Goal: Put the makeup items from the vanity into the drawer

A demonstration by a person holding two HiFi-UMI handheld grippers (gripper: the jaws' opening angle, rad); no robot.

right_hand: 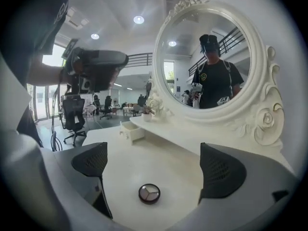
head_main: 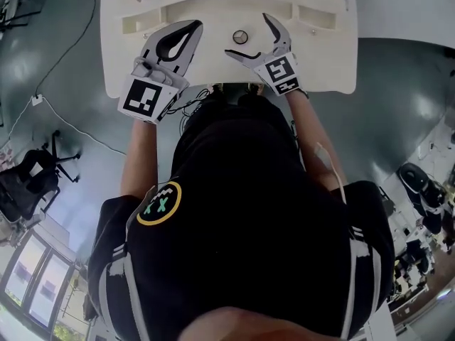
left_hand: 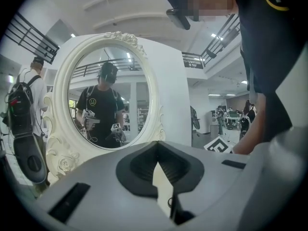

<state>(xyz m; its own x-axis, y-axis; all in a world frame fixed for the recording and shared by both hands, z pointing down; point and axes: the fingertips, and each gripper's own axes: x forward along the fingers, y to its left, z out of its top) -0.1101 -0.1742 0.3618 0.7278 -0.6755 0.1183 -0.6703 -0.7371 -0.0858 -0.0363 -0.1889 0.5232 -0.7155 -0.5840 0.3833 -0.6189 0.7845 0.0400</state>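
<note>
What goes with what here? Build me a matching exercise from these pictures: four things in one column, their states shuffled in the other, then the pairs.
Things:
1. left gripper
2. right gripper
3. round compact
4. mirror

States:
A. lies flat on the vanity top
B. jaws together, nothing held
C. shows the person's reflection
D. jaws wide apart

Pairs: 1-B, 2-D, 3-A, 4-C
</note>
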